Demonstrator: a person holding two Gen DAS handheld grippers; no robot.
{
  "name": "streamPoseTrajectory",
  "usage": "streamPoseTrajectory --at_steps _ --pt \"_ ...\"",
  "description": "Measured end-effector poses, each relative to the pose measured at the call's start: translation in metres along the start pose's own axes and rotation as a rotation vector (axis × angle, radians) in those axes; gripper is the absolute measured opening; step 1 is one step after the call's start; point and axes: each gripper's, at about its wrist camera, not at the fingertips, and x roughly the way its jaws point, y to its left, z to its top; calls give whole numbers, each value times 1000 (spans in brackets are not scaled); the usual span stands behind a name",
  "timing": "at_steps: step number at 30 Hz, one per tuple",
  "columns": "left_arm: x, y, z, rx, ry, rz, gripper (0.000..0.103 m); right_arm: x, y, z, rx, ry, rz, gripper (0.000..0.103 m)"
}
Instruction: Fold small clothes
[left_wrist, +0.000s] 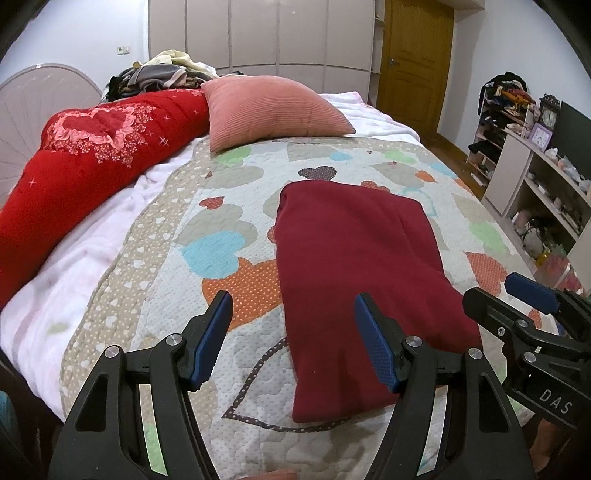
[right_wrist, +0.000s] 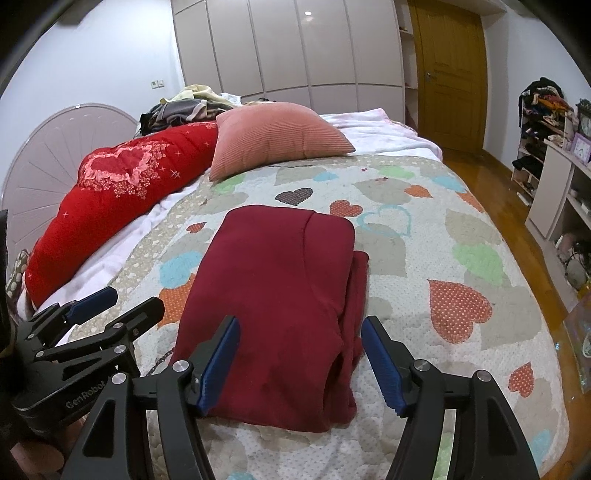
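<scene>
Lying folded on the heart-patterned quilt (left_wrist: 229, 206) of the bed, the dark red garment (left_wrist: 362, 280) forms a neat rectangle. Left hand-held gripper (left_wrist: 293, 341) hovers over its near left edge, jaws spread wide, holding nothing. Right hand-held gripper (right_wrist: 300, 363) hangs above its near end, equally wide and empty. A pink pillow (right_wrist: 273, 136) sits beyond.

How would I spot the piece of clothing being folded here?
Start at the bed's heart-patterned quilt. In its middle, nearer than the pink striped cushion, lies the dark red garment, folded into a flat rectangle. It is plain maroon, unlike the bright red embroidered duvet rolled along the left.
</scene>
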Motion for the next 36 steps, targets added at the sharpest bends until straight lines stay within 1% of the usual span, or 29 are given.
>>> streamPoseTrajectory --at_steps 11,32,36 --pt "3 0 -1 -2 6 2 68 4 3 -1 -5 12 -1 69" --pt "10 -2 -6 3 23 4 68 11 7 -4 -11 35 -5 70" --pt "11 -3 -5 10 8 3 68 15 7 -5 -12 44 -2 70"
